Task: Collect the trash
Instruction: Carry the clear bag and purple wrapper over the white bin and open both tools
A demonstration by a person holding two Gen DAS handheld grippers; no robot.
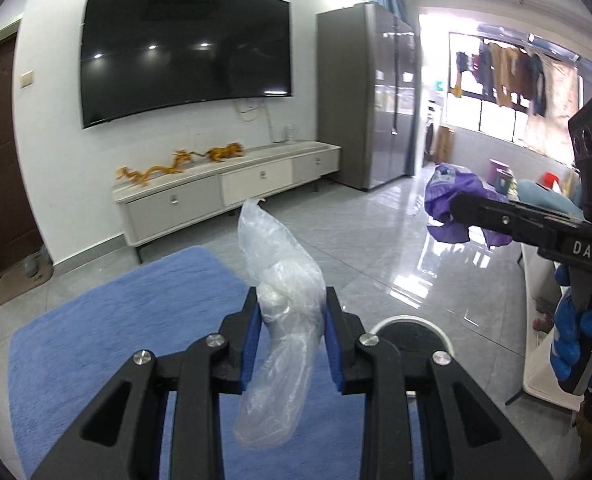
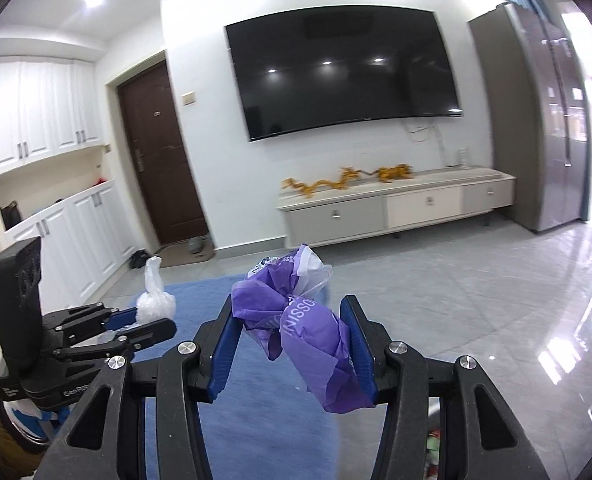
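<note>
Both grippers carry bagged trash above the living-room floor.

Left wrist view: left gripper (image 1: 292, 320) clenched on a clear plastic bag (image 1: 280, 312), which stands up between the blue pads (image 1: 252, 344) and hangs below them, over the blue rug (image 1: 108, 328). To the right, the right gripper (image 1: 451, 212) holds a crumpled purple bag (image 1: 449, 196) in the air above the tiled floor (image 1: 375, 248).

Right wrist view: right gripper (image 2: 292, 336) pinches the purple bag (image 2: 315, 340) between both pads. Lower left, the left gripper (image 2: 144, 316) grips the clear plastic bag (image 2: 156, 298). TV (image 2: 343, 76) and cabinet (image 2: 395, 204) stand beyond.
</note>
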